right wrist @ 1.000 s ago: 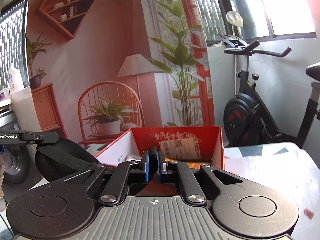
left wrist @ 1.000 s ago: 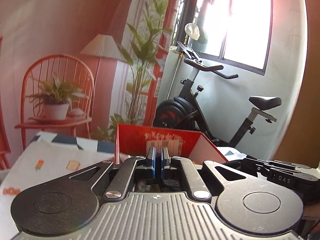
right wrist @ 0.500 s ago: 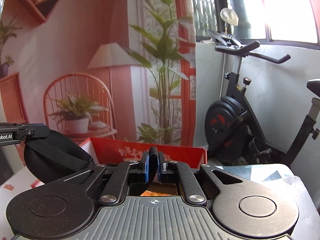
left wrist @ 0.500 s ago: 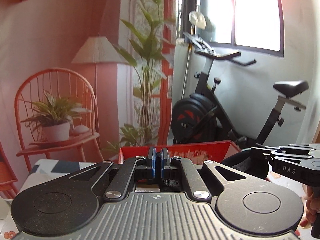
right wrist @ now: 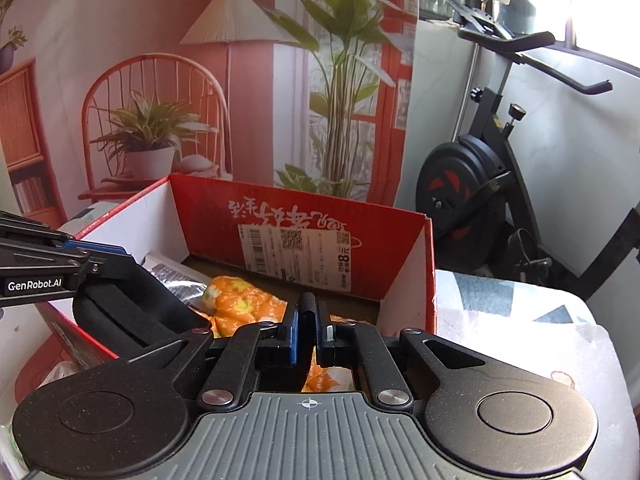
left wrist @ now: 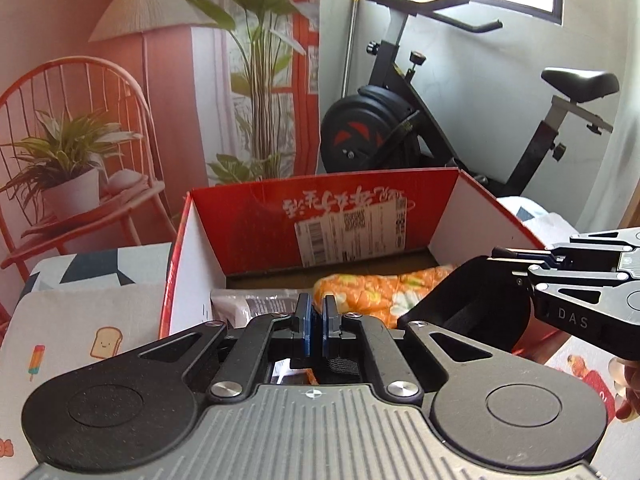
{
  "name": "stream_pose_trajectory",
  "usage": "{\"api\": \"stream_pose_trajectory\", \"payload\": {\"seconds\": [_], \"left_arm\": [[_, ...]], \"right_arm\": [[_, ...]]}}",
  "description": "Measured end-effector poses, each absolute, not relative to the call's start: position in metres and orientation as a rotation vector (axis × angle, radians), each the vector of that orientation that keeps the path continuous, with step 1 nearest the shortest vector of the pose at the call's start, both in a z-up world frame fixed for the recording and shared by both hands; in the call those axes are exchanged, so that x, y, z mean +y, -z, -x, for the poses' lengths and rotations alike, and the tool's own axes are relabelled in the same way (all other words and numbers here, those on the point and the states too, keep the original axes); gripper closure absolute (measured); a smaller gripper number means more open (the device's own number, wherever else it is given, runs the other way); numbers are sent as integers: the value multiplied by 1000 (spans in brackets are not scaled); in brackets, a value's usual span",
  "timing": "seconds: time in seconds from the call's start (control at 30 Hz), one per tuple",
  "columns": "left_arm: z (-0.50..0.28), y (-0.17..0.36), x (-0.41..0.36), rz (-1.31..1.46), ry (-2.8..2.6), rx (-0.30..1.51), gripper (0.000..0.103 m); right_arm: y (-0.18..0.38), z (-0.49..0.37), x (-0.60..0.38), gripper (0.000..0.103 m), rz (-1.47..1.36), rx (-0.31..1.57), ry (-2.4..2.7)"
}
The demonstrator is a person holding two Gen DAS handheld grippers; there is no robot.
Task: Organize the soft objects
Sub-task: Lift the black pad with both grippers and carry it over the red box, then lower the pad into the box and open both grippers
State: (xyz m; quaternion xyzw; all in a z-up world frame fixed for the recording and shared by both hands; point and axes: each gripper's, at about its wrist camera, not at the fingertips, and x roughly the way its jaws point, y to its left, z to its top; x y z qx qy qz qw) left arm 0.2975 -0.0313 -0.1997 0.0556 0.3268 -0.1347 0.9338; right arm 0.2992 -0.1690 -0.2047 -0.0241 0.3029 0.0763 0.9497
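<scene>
Over the red box [left wrist: 256, 220], both your grippers clamp one black soft item [right wrist: 120, 312].
Left gripper [left wrist: 318, 320] and right gripper [right wrist: 307, 332] pinched tight on it; orange floral cloth [left wrist: 384, 292] lies inside.

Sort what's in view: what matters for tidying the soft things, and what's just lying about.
For the job: black pouch, gripped by the left gripper and the right gripper; red box; orange floral cloth and silver packet inside it.

Just there: exercise bike; printed tablecloth; room-scene backdrop.
</scene>
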Motion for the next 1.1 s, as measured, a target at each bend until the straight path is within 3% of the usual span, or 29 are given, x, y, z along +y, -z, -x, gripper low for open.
{"api": "stream_pose_trajectory", "payload": {"seconds": [0.23, 0.33, 0.43, 0.5, 0.53, 0.6, 0.63, 0.7, 0.8, 1.1], "left_arm": [[-299, 202, -32, -136, 265, 686, 96], [-301, 200, -33, -169, 235, 689, 89], [-297, 193, -28, -152, 242, 672, 59], [-291, 187, -26, -145, 235, 642, 39], [-288, 184, -25, -145, 230, 632, 35], [-284, 180, -24, -144, 210, 630, 13], [-282, 178, -24, -143, 197, 627, 9], [-274, 173, -22, -143, 187, 601, 6], [-263, 169, -18, -138, 185, 591, 3], [-220, 172, -1, -115, 202, 604, 2]], "right_arm": [[212, -295, -169, 95, 54, 637, -142], [211, -291, -172, 81, 57, 637, -122], [207, -285, -173, 75, 65, 619, -116], [205, -280, -172, 55, 77, 604, -106], [203, -278, -172, 50, 78, 595, -102], [199, -273, -172, 36, 75, 576, -98], [198, -270, -172, 33, 75, 570, -96], [193, -266, -171, 14, 73, 566, -89], [188, -254, -171, 1, 63, 541, -87], [190, -210, -167, 1, 54, 504, -110]]}}
